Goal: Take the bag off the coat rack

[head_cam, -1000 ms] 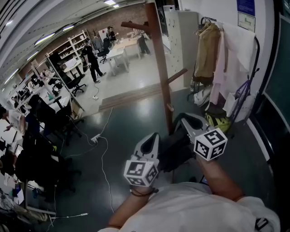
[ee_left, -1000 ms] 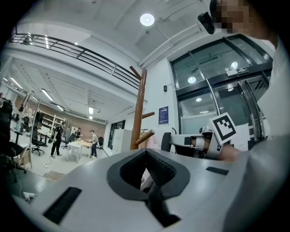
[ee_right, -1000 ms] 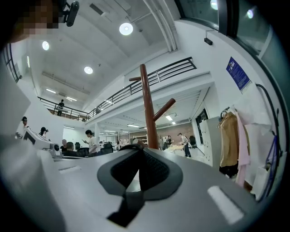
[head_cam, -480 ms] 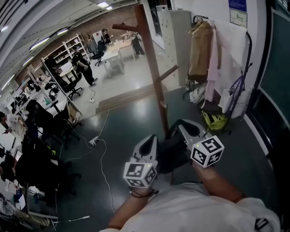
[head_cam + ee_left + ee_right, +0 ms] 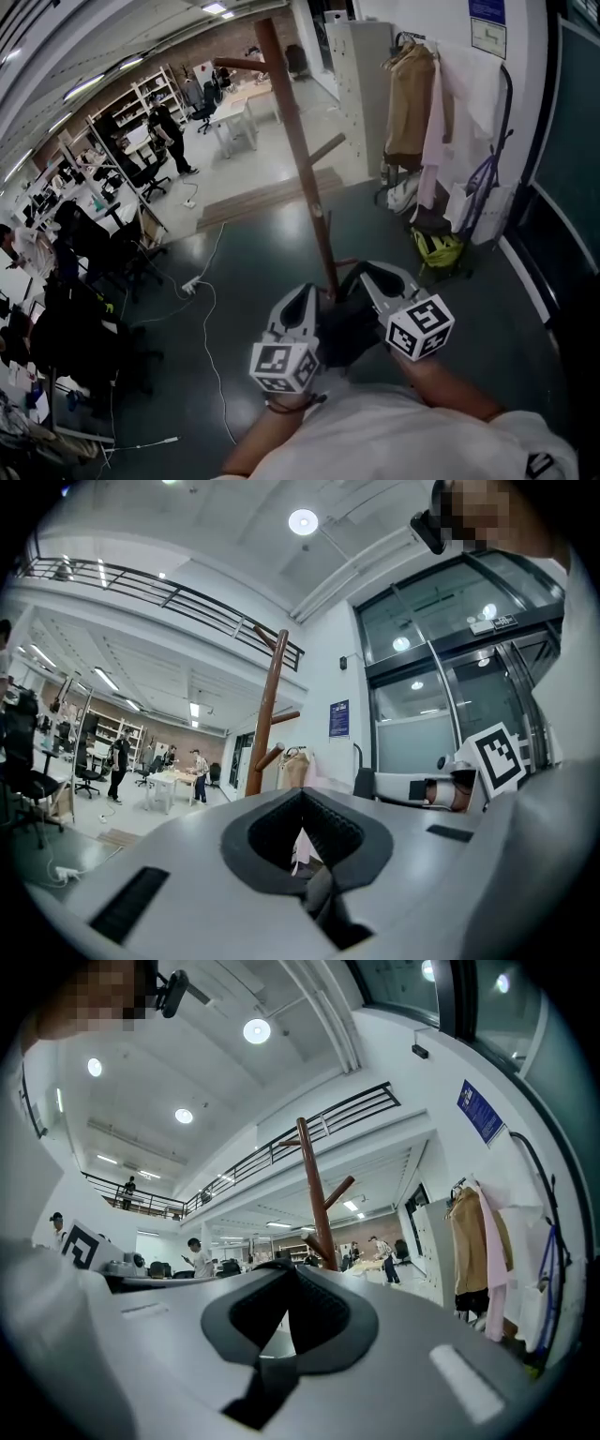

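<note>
The wooden coat rack (image 5: 298, 159) stands straight ahead, and the pegs I can see on it are bare. Close to its foot, a dark bulky shape (image 5: 342, 326) lies between my two grippers; I cannot tell whether it is the bag. My left gripper (image 5: 305, 292) is held low and left of the pole, my right gripper (image 5: 361, 272) just right of it. In the left gripper view the left gripper (image 5: 302, 794) has its jaws closed tip to tip with nothing between them. The right gripper (image 5: 286, 1267) looks the same, with the coat rack (image 5: 314, 1185) beyond it.
Coats (image 5: 417, 94) hang on a metal rail at the right wall, with a yellow-green bag (image 5: 439, 251) on the floor beneath. White lockers (image 5: 361, 75) stand behind the rack. Cables and a power strip (image 5: 195, 284) lie to the left, near desks and office chairs (image 5: 94, 253).
The pole has slid left in the head view and now stands nearer my grippers. Both grippers sit a little lower and further left in the picture, still closed.
</note>
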